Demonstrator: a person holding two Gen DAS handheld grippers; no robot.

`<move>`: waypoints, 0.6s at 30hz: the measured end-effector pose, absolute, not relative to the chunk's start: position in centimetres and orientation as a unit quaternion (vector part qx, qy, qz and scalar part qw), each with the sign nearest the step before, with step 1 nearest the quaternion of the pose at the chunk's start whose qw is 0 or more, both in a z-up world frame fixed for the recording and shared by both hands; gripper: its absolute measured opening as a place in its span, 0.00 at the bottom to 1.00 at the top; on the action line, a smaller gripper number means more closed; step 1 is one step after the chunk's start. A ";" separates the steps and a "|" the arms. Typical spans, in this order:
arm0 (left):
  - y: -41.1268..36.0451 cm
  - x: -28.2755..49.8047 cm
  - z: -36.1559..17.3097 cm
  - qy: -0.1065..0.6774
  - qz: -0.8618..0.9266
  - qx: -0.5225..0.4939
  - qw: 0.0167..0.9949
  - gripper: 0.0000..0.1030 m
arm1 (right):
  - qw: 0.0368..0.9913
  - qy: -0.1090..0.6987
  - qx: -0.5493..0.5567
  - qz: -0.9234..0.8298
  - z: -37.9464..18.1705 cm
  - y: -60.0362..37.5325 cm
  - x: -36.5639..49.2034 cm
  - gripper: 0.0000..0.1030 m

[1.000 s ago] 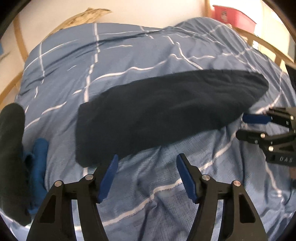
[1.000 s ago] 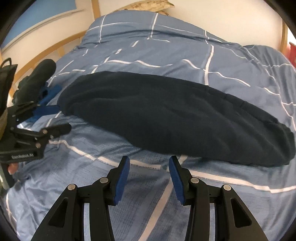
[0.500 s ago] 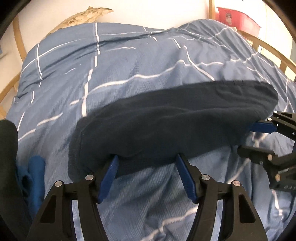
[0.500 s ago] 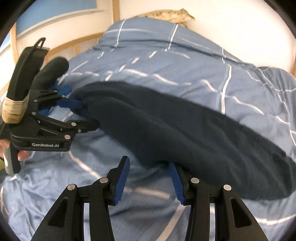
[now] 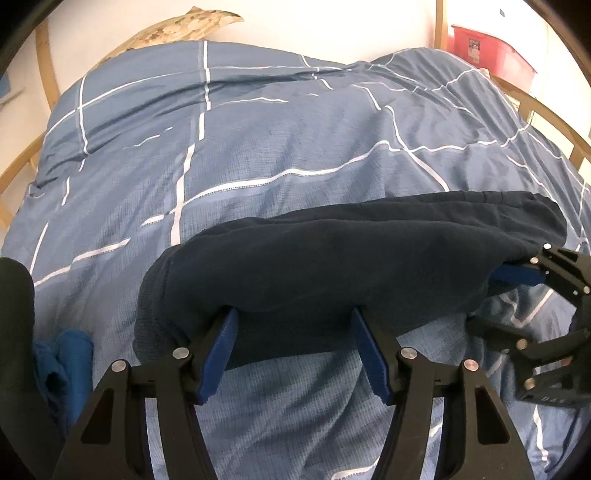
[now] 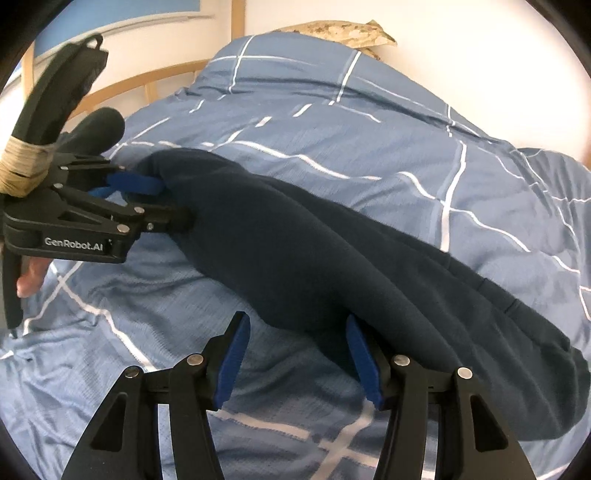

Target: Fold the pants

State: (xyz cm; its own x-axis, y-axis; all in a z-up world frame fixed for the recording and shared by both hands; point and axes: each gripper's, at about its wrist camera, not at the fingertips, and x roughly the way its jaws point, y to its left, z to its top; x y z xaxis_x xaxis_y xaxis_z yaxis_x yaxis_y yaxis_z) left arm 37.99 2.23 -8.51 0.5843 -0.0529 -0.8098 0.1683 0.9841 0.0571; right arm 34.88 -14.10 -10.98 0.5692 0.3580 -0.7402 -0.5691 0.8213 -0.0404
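Observation:
Dark navy pants (image 5: pixel 332 258) lie as a long folded strip on a blue checked duvet (image 5: pixel 258 147). My left gripper (image 5: pixel 291 325) is open, its blue-padded fingers straddling the strip's near edge close to one end. My right gripper (image 6: pixel 295 328) is open too, its fingers at the near edge of the pants (image 6: pixel 332 251) farther along. In the right wrist view the left gripper (image 6: pixel 162 203) has one finger above the fabric edge and one below. In the left wrist view the right gripper (image 5: pixel 487 295) stands the same way at the strip's right end.
A folded black and blue garment (image 5: pixel 44 354) lies at the left of the duvet. A wooden bed frame (image 5: pixel 546 110) curves around the bed. A red box (image 5: pixel 487 51) stands at the back right. A patterned pillow (image 6: pixel 340 33) lies at the head by the wall.
Both grippers have moved forward onto the near edge of the pants. The fabric edge now lies between the fingers of each, where before it lay ahead of them.

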 end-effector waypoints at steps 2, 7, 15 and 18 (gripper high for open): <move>2.1 38.2 -8.4 0.449 -0.059 0.068 0.889 0.61 | 0.877 0.382 -0.129 0.260 -10.9 -14.9 35.0 0.53; 1.9 39.2 -8.2 0.444 -0.049 0.063 0.892 0.61 | 0.862 0.418 -0.111 0.266 -11.6 -15.6 35.1 0.53; 2.7 40.0 -8.1 0.450 -0.047 0.036 0.891 0.61 | 0.855 0.407 -0.145 0.289 -11.3 -13.2 35.9 0.57; 2.9 39.7 -8.2 0.450 -0.049 0.039 0.891 0.61 | 0.878 0.362 -0.130 0.286 -9.5 -13.0 36.1 0.57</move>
